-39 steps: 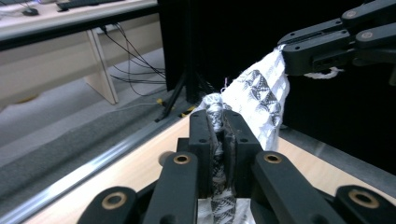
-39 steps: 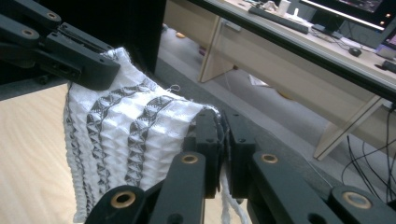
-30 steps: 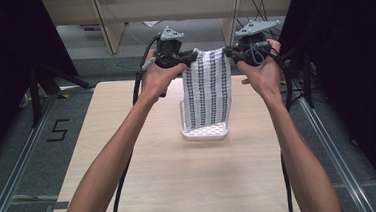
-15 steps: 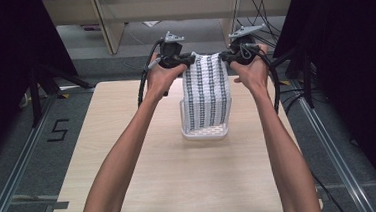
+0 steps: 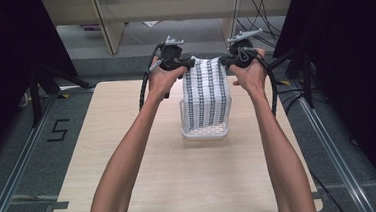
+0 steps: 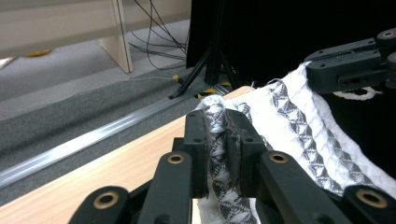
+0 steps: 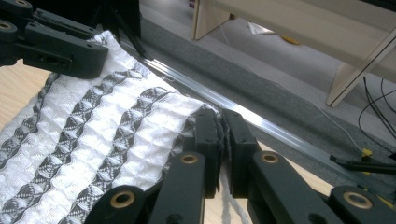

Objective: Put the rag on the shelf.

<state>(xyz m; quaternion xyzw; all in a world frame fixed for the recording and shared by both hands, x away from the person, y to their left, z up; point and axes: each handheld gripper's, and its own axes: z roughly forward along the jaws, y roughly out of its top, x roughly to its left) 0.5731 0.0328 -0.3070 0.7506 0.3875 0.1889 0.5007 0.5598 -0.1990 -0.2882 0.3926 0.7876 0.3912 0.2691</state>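
Lowered since the earlier frames: both grippers and the cloth slung between them, now hanging nearer the basket, with the hands drawn closer together.

Item 1, cloth [image 5: 206,92]: white waffle-textured towel with dark patterned stripes, hanging upright in the air over the far middle of the table, its lower end reaching down to or into the basket (which one cannot be told). It is being held by its two top corners so that it hangs flat and straight, probably for lowering into the basket.

Item 2, left gripper [image 5: 187,64]: jaws clenched on the cloth's left top corner; in the left gripper view the fabric [image 6: 219,135] is bunching up between the pads.

Item 3, right gripper [image 5: 224,61]: jaws pinching the right top corner, the cloth's edge [image 7: 140,121] running away from them toward the other gripper.

Item 4, basket [image 5: 204,131]: white perforated tray standing on the table [image 5: 129,155] directly beneath the cloth.

Obscured: the basket's back wall and most of its inside are lying behind the cloth; the cloth's bottom hem is not showing, so contact with the basket floor is undetermined. Gripper pads are mostly buried in fabric.
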